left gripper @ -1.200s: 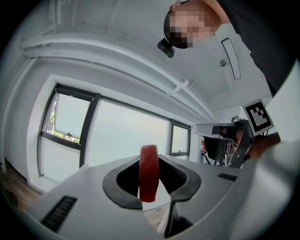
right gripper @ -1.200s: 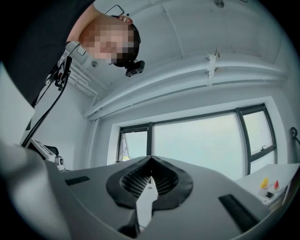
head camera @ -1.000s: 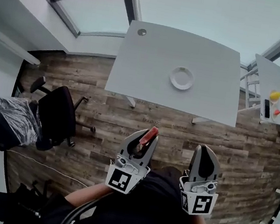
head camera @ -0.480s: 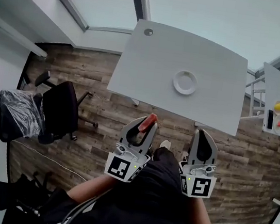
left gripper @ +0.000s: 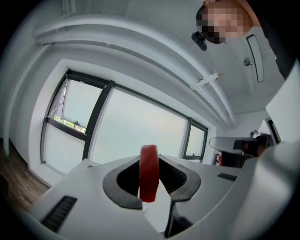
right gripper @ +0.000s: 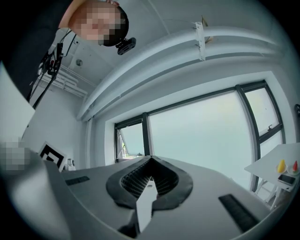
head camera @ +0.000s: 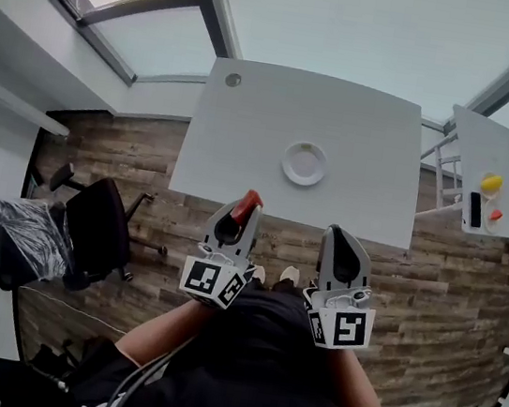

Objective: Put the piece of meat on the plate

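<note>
Carry phase here. The left tongs (head camera: 240, 211) are clamped on the red, flat slab of meat (head camera: 249, 203), and the delivery is not yet made. In the left gripper view the left tongs (left gripper: 150, 165) pinch the slab (left gripper: 149, 174) on edge between the dark pads, its rounded top standing above the tips. The right tongs (head camera: 338, 237) ride alongside, pressed together on nothing; their own view shows the tips (right gripper: 150, 174) meeting with no object between them.

Where's the meat? Up in the air, level with the near edge of the plain white rectangular table (head camera: 246, 135). The wooden plank floor (head camera: 149, 149) lies below the person's arms.

The small round white plate (head camera: 304, 164) sits empty near the middle of the table, well apart from the slab and ahead and slightly right of it.

What's next, as I read it: reach forward across the table, bring the slab over the plate, lower it close and only then loosen the grip. Let go too high and that thin piece could tip or slide off the rim.
</note>
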Tool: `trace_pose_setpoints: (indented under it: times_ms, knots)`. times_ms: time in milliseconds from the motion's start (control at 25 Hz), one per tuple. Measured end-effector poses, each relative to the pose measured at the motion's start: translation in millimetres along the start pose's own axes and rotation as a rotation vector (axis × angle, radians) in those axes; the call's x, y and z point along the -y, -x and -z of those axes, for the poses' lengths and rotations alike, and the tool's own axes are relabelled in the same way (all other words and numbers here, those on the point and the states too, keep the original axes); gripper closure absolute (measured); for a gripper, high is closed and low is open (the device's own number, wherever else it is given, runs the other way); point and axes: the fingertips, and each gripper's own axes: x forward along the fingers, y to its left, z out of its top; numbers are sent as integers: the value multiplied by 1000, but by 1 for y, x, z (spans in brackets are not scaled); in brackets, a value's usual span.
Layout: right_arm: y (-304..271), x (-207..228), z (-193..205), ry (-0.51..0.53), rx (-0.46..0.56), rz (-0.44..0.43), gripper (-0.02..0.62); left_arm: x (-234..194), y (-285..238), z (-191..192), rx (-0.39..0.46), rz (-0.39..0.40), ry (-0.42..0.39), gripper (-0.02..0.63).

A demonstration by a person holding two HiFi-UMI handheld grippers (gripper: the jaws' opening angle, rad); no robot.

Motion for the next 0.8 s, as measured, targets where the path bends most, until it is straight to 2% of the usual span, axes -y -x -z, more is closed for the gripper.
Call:
trace_pose_setpoints:
  times_ms: [120,360,520,640,800]
  knots:
    - [-5,6,-2,-17,-4,2,594,-2,-22,19,-55,15,-41,511]
    - [-11,14,-6,-14,0,2,594,-18,-57,58,-111,-45,-35,511]
    - [-13,16,-3,20,-10,-7,594,-18,-79,88,-180,-27,-100,511]
    - [-14,16,1,36,-22,-17,594,-20,-91,115,-225,-27,-94,511]
    - [-15,25,2,19,-32,-13,594,-22,-108,143,-268,0,-128,511]
